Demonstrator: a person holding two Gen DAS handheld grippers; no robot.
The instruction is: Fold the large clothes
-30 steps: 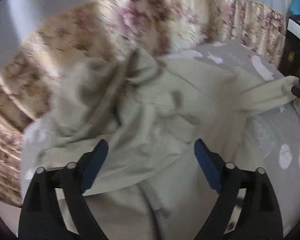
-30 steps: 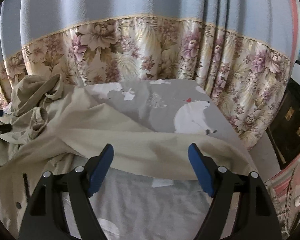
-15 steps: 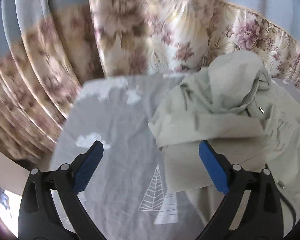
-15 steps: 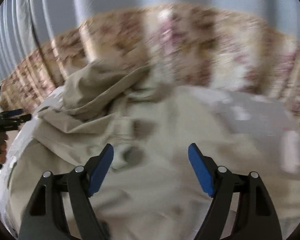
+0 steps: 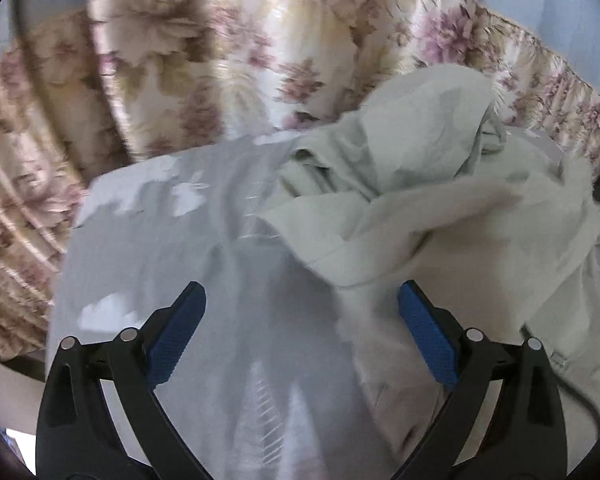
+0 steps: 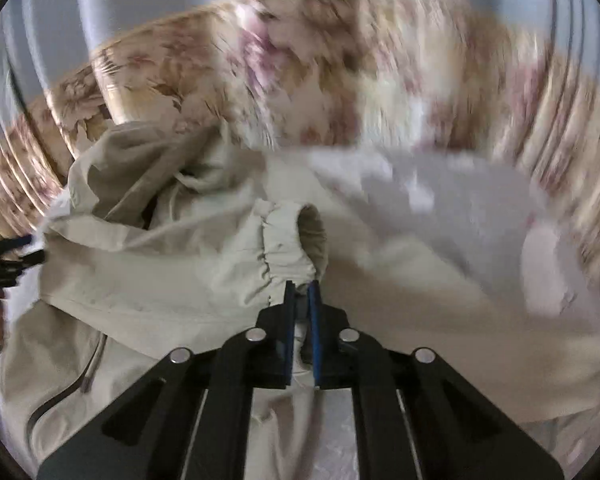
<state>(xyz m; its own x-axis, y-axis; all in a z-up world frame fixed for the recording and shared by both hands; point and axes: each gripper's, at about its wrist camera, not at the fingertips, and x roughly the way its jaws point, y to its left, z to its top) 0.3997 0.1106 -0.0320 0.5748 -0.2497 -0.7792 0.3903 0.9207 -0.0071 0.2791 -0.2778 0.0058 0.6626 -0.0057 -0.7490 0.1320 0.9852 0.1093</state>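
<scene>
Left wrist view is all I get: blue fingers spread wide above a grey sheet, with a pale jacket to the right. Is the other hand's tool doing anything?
Observer: Yes. The right gripper is shut on the jacket's sleeve cuff.
Operator: Is the cuff flat on the bed?
Observer: No, its round elastic opening stands up, facing the flowered curtain.
Operator: Anything else on that jacket?
Observer: A dark zipper runs down its front at lower left.
</scene>
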